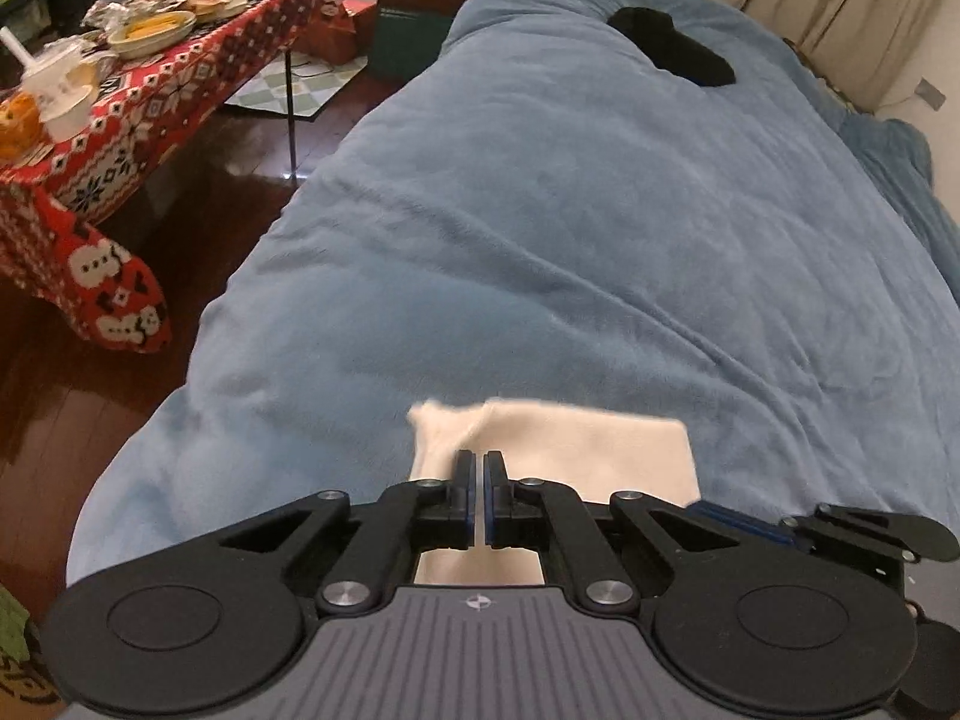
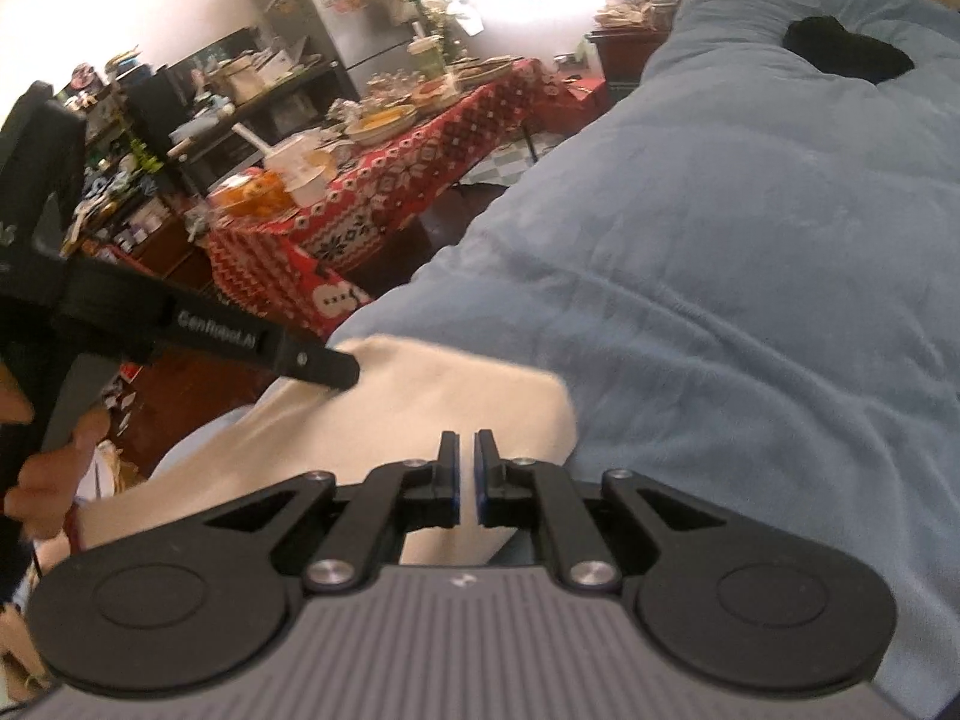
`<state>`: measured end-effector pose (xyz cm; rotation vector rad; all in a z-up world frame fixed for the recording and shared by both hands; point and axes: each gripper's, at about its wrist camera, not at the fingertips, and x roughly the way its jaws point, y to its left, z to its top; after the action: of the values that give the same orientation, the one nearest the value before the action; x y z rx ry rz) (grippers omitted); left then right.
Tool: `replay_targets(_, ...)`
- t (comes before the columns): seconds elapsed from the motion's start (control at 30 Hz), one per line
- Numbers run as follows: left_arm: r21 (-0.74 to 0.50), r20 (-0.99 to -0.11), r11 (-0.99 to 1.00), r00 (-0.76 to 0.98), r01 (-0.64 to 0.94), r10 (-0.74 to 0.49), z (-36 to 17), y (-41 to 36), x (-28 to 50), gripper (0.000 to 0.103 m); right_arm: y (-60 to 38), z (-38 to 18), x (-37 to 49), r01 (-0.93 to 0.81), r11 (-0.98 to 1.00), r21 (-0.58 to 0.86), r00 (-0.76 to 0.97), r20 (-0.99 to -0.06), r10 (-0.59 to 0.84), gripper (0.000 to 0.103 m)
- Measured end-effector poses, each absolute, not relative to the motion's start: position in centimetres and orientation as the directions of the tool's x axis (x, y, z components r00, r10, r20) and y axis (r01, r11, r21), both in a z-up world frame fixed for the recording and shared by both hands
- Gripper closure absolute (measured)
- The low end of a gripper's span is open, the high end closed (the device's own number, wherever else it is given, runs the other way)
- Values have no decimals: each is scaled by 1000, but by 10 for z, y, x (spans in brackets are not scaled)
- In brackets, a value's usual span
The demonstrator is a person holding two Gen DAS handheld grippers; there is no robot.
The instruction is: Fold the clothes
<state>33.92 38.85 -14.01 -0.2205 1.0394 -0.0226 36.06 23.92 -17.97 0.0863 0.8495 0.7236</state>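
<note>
A cream cloth (image 1: 600,450) lies flat on the blue blanket (image 1: 540,240) near the bed's front edge. My left gripper (image 1: 480,456) is shut on the cloth's near left part, and the fabric bunches up just ahead of its fingertips. In the right wrist view my right gripper (image 2: 467,438) is closed to a thin slit over the cream cloth (image 2: 420,396) close to its right edge, with pale fabric showing between the pads. The left gripper (image 2: 336,369) reaches in from the left onto the cloth's far corner. The right gripper (image 1: 750,525) shows low at the cloth's right side.
A black garment (image 1: 672,48) lies far up the blanket (image 2: 720,270). A table with a red patterned cover (image 1: 150,102) and dishes stands left of the bed over dark wooden floor (image 1: 90,390). A person's hand (image 2: 42,480) grips the left tool's handle.
</note>
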Motion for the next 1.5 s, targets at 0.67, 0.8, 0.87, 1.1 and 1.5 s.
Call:
replay_targets(0.67,-210,-760,977,634,-25,-146,-83,330,178,95,156,-128,199,-600,683,417,408,-574,710,95)
replay_targets(0.8,-219,-722,975,669,23,-178,-65,297,159,80,117,-103,181,-593,714,373,463,-568,681,76)
replay_targets(0.87,-207,-704,977,686,53,-186,-59,276,150,70,93,-93,174,-580,743,334,502,-571,649,64)
replay_targets(1.1,-217,-674,963,689,162,-267,-50,190,129,46,-19,-80,145,-447,857,255,626,-595,504,26)
replay_targets(1.5,-242,-719,950,620,199,-313,-72,56,123,37,-172,-80,93,-231,960,160,717,-639,279,1)
